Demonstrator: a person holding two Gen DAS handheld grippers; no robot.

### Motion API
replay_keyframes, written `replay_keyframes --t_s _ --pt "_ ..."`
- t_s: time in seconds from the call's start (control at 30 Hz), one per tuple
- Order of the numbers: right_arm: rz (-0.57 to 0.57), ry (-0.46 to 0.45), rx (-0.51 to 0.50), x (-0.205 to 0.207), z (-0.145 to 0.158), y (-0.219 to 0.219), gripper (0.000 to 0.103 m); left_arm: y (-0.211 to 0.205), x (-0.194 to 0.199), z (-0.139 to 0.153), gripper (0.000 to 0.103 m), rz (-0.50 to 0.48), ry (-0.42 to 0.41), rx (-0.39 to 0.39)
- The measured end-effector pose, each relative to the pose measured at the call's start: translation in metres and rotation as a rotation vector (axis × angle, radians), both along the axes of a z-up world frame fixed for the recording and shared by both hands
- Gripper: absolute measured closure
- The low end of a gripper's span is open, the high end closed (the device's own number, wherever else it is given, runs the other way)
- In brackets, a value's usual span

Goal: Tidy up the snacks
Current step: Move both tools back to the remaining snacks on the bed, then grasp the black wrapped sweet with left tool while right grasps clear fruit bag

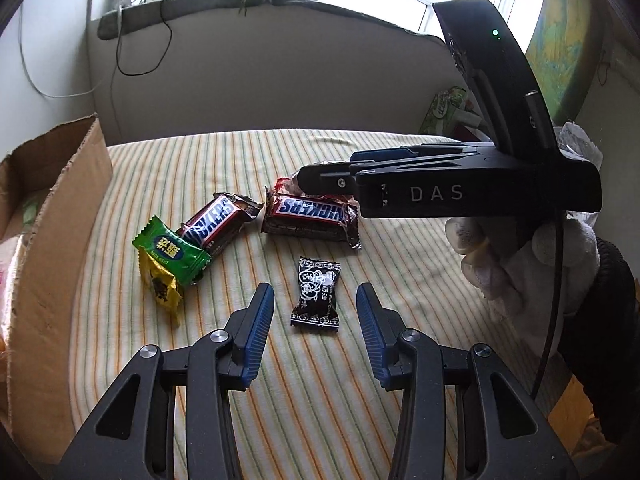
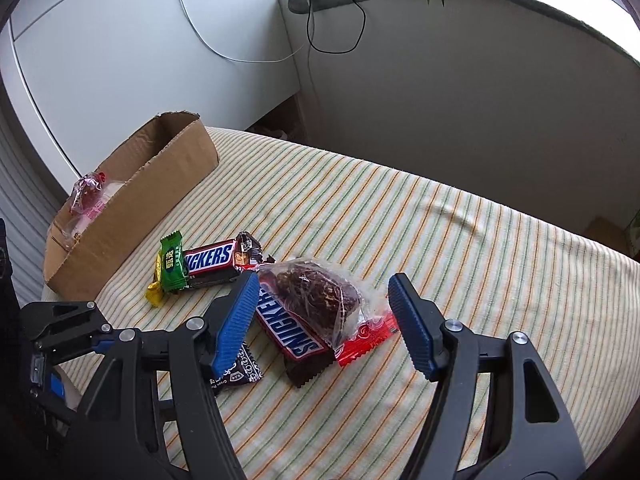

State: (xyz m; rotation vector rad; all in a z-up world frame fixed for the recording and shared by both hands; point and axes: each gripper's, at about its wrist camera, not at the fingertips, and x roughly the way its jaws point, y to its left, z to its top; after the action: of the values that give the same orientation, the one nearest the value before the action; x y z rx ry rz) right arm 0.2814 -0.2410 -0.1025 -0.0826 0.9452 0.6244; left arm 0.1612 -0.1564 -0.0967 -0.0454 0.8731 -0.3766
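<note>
Left tool point(image 1: 315, 300) parted around black candy point(image 1: 317, 295) (untouched), right tool point(image 2: 324, 286) wide over clear-wrapped pastry point(image 2: 316, 294), both empty

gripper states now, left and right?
Left gripper: open, straddling the small black printed candy wrapper.
Right gripper: open around the clear-bagged brown pastry.

1. The striped cloth surface point(image 2: 460, 248), perhaps a bed, carries everything.
2. A cardboard box point(image 2: 132, 216) stands at its edge.
3. Beside the box lie a green candy point(image 1: 172, 254) and two Snickers bars point(image 1: 214, 224).
4. Further from the box lie a black candy point(image 1: 316, 296) and a clear-wrapped brown snack point(image 2: 320, 296).
</note>
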Motion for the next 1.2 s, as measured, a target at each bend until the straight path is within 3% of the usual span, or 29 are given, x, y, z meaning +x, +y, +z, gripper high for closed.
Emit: replay_keyframes --t_s 0.13,0.2,0.53,0.83,0.97,1.2 --pt "0.001 0.006 0.010 0.002 -0.003 0.002 0.035 -0.007 0.006 -0.006 0.070 -0.014 0.019 0.034" --pt "-0.002 0.011 0.012 0.002 -0.004 0.001 0.042 -0.009 0.008 -0.010 0.074 -0.019 0.032 0.041" --pt "0.005 0.029 0.009 0.005 -0.006 0.001 0.050 -0.017 0.014 -0.013 0.080 -0.029 0.036 0.065" --pt "0.035 0.092 0.041 0.021 -0.019 0.004 0.045 -0.015 0.014 -0.011 0.080 -0.026 0.037 0.051" --pt "0.034 0.103 0.072 0.023 -0.019 0.004 0.056 -0.009 0.011 -0.009 0.081 -0.024 0.036 0.045" --pt "-0.005 0.075 0.099 0.014 -0.009 -0.010 0.064 0.000 0.012 -0.008 0.081 -0.012 0.034 0.017"
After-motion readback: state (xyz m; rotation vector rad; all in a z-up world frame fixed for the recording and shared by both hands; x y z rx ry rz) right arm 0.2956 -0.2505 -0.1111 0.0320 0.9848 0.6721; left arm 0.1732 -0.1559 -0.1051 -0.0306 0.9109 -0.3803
